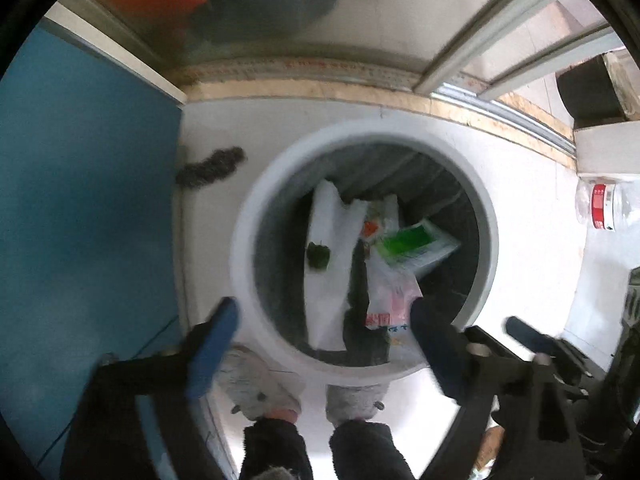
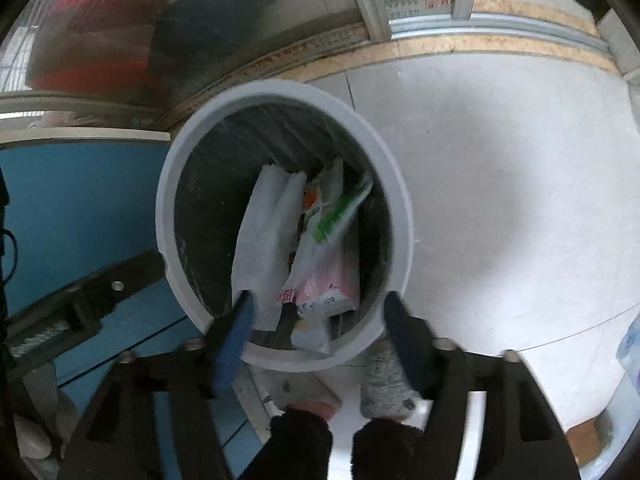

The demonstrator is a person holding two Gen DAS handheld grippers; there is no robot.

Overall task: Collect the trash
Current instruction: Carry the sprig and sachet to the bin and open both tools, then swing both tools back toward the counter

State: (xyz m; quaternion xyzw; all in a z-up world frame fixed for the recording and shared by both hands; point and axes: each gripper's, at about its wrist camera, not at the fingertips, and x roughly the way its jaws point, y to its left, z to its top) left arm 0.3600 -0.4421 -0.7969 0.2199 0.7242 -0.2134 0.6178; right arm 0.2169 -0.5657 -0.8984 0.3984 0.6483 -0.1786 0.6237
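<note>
A white round bin [image 1: 245, 240] stands on the pale floor, seen from above in both wrist views. Inside it lie a white plastic bag [image 1: 332, 248], a green-and-white packet [image 1: 412, 248] and a pink printed wrapper [image 1: 394, 300]. My left gripper [image 1: 324, 332] hangs over the bin's near rim, jaws wide open, nothing between the blue pads. My right gripper [image 2: 322, 332] is open over the same bin [image 2: 168, 200], above the white bag [image 2: 264, 232], green packet [image 2: 340, 216] and pink wrapper [image 2: 332, 280]. The trash lies loose below both grippers.
A blue panel [image 1: 80, 200] stands just left of the bin, with a glass sliding door and its track [image 1: 304, 68] behind. A person's feet in grey slippers [image 1: 260, 388] stand at the near rim. On the floor lie a dark fuzzy thing [image 1: 212, 168] and a clear bottle [image 1: 600, 208].
</note>
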